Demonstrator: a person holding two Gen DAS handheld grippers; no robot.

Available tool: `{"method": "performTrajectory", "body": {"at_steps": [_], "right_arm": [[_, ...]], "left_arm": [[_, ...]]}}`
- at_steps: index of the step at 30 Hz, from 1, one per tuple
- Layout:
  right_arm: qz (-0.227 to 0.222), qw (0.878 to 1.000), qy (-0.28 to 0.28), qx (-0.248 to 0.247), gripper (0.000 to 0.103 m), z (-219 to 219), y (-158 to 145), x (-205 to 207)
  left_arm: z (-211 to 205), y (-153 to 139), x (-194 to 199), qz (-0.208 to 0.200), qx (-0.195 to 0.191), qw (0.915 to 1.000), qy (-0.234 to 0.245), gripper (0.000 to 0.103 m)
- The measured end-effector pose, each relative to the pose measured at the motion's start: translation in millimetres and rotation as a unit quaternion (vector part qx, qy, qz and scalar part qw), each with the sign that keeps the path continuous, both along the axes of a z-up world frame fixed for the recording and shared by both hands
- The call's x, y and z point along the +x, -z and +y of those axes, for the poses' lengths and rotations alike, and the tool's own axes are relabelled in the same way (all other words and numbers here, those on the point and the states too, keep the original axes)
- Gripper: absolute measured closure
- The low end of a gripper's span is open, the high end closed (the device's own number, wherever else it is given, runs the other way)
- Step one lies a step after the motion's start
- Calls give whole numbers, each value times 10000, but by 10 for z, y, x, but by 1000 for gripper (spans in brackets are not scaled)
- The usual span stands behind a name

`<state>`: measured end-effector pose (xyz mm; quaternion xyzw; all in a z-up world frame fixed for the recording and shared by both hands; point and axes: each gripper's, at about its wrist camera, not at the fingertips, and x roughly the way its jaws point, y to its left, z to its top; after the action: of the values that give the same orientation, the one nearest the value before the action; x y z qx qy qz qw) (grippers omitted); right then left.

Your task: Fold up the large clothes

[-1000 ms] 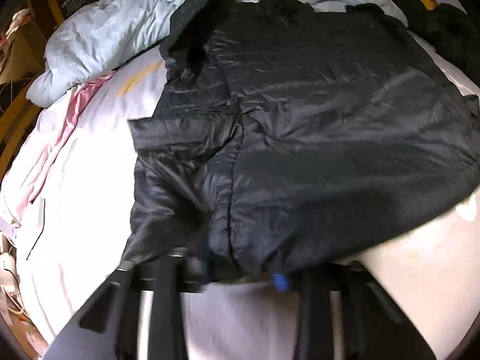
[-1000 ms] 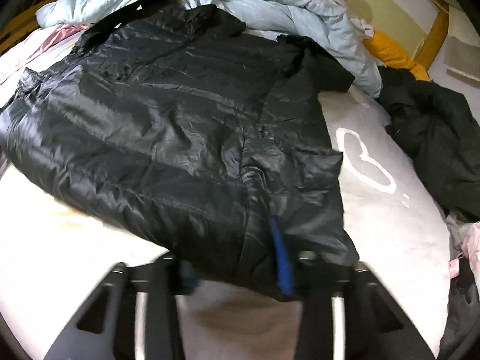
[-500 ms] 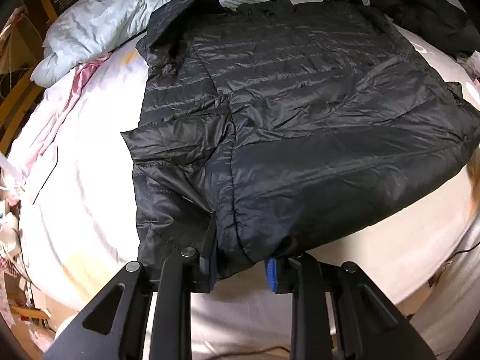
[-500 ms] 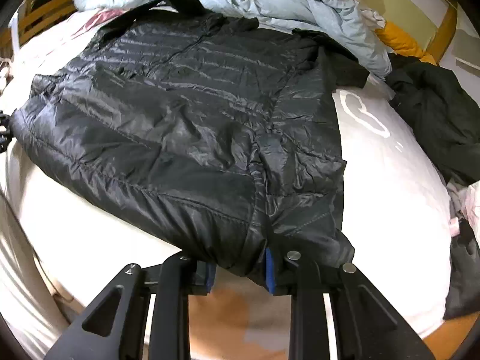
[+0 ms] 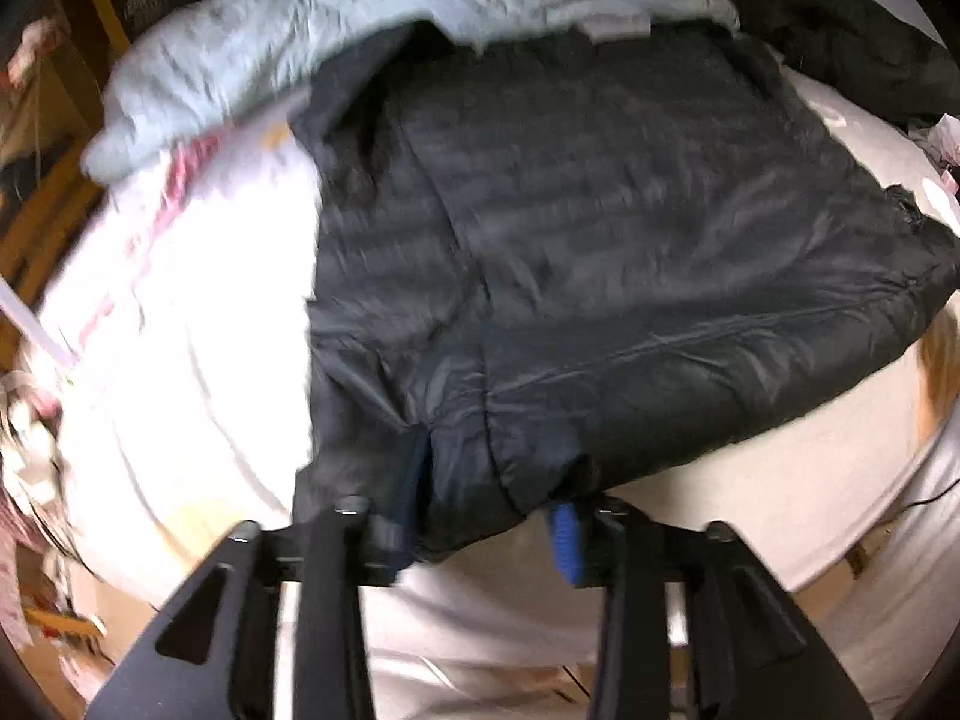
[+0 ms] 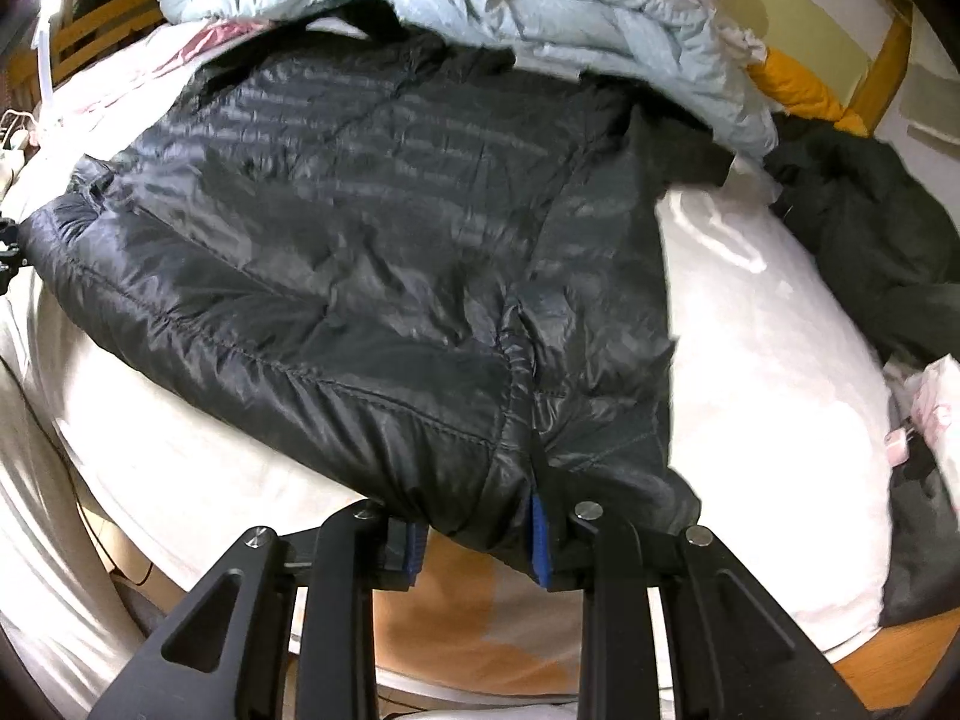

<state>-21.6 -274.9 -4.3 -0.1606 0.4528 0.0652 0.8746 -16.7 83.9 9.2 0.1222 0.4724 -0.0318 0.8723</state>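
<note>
A black quilted puffer jacket [image 5: 600, 252] lies spread on the bed's white sheet [image 5: 198, 330], its hem at the near edge. The left gripper [image 5: 480, 540] is at the hem's left corner. Its jaws are opening, and the hem bulges loosely between the blue pads [image 5: 564, 540]. In the right wrist view the same jacket [image 6: 360, 240] reaches towards the right gripper [image 6: 477, 546], which is shut on the hem's right corner beside a seam. This left view is motion-blurred.
A crumpled light blue duvet [image 6: 540, 12] is piled at the bed's far end, over the jacket's collar. A second dark garment [image 6: 870, 228] and a yellow item [image 6: 798, 90] lie at the far right. The wooden bed frame [image 6: 888, 66] and floor clutter [image 5: 24, 450] border the mattress.
Both grippers drew back and the jacket slid with them, stretching flatter towards the near bed edge. The left jaws have spread wider around the hem. The right grip looks the same.
</note>
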Motion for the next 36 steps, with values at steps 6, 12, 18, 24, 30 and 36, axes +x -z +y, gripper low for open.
{"method": "performTrajectory", "body": {"at_steps": [6,12,18,24,30,36], "right_arm": [[-815,9949,269,535,67,-93,-723,628],[-813,9934,480,648,59,-72,-612,1516],[-644,9927,632,806,59,-163,-277,1875],[-408,9950,635,653,59,-157,-20,1971],[-1103,9898,825,354,38,-178,-153,1813],[-2258,9642,1047,916,20,-337,-577,1421]], "left_arm": [[-5,-475,902,-594,-219,9977,-254,54],[65,-244,1785,-294,-567,9964,-563,53],[63,68,2006,-234,-541,9968,-533,52],[57,190,2022,-344,-248,9979,-483,36],[231,-177,1751,-1627,-181,9825,-892,27],[103,-395,1555,-1880,-422,9798,-530,23]]}}
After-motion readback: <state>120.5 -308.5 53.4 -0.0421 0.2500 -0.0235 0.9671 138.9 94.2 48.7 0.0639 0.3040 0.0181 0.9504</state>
